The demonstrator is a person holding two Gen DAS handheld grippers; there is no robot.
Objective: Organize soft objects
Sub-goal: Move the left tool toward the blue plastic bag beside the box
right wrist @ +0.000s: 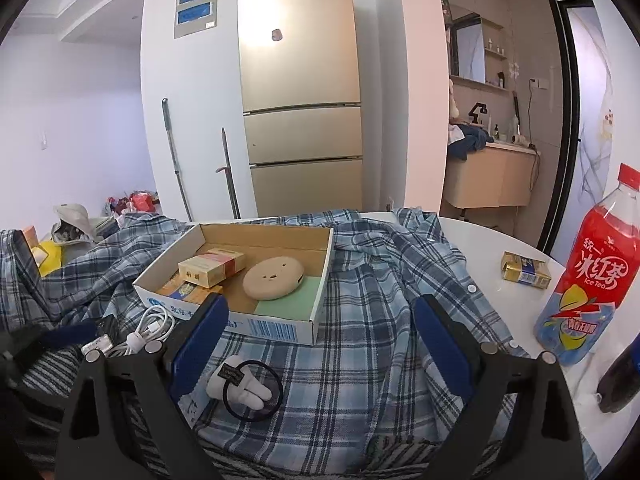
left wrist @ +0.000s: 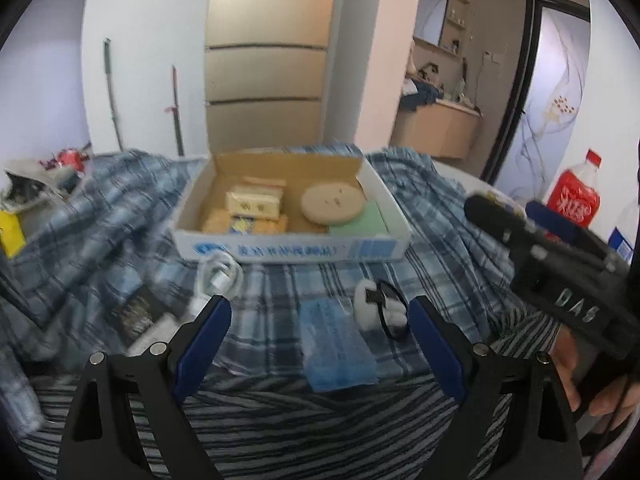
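Both grippers are wide apart with nothing between the pads — left gripper (left wrist: 320,312) over a crinkly blue plastic pack (left wrist: 338,346), right gripper (right wrist: 320,320) over rumpled blue plaid shirt (right wrist: 360,344). A small white plush bit on a black ring (right wrist: 248,388) lies just in front of the shallow cardboard box (right wrist: 280,326), which holds a round beige cushion-like disc (right wrist: 274,278).

Left gripper (left wrist: 320,320) gapes over a blue packet (left wrist: 338,346) (plaid cloth (left wrist: 420,240) beneath) — nothing gripped.
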